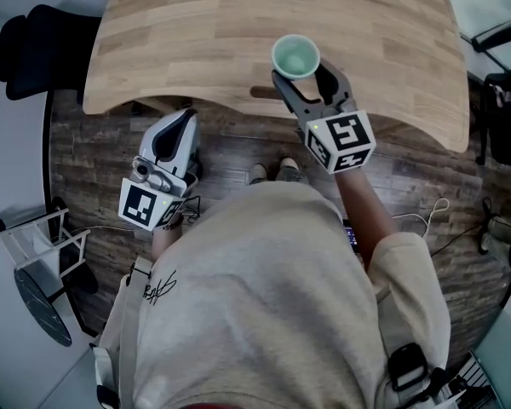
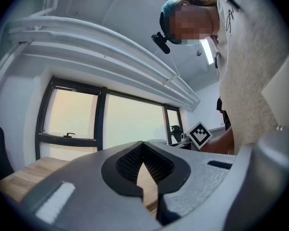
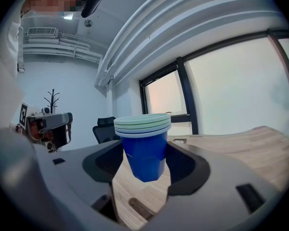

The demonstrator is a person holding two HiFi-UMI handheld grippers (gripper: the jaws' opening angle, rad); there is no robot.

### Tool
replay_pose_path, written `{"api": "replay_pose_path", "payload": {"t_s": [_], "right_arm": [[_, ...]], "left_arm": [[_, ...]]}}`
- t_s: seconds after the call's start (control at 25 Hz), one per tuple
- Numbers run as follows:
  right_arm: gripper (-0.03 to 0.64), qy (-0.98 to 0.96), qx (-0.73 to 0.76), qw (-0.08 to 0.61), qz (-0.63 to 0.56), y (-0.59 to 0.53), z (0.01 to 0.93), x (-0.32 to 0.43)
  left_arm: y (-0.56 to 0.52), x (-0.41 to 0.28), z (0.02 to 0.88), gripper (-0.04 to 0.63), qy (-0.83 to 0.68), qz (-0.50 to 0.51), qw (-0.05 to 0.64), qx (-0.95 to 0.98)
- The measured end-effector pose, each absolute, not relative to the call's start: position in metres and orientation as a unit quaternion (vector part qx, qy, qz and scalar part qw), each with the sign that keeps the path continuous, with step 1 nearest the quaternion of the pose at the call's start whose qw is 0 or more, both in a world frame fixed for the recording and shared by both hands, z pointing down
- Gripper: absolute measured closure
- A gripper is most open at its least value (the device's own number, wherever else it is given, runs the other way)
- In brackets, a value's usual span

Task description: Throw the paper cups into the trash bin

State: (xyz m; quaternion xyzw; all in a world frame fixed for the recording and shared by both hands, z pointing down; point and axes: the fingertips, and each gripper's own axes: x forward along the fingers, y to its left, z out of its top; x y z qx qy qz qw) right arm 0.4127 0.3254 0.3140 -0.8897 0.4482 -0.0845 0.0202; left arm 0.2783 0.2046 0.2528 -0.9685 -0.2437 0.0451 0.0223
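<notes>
A stack of nested paper cups [image 1: 295, 56], blue outside with pale green rims [image 3: 144, 153], sits upright between the jaws of my right gripper [image 1: 300, 72], which is shut on it. In the right gripper view the cups hang just over the wooden table [image 3: 231, 153], near its front edge, with the right gripper [image 3: 145, 166] pressing on both sides. My left gripper [image 1: 184, 119] is lower, over the floor by the person's left side; its jaws meet at the tips with nothing between them [image 2: 143, 150]. No trash bin shows in any view.
The wooden table [image 1: 196, 41] fills the top of the head view. A black chair [image 1: 34, 45] stands at its left end and dark gear [image 1: 502, 118] at its right. A white rack [image 1: 43, 237] stands at the lower left. Cables [image 1: 426, 220] lie on the plank floor.
</notes>
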Motion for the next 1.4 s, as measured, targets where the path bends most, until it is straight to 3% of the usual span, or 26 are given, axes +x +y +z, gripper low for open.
{"api": "replay_pose_path", "payload": {"t_s": [0.76,1.4], "right_arm": [[0.346,0.478,-0.875,0.032,-0.070,0.327,0.301,0.410],[0.346,0.575,-0.815,0.032,-0.062,0.301,0.300,0.403]], "left_arm": [[0.218,0.288,0.254,0.592,-0.227,0.047,0.022,-0.973],[0.220,0.267,0.258,0.592,-0.118,0.051,0.032,-0.991]]}}
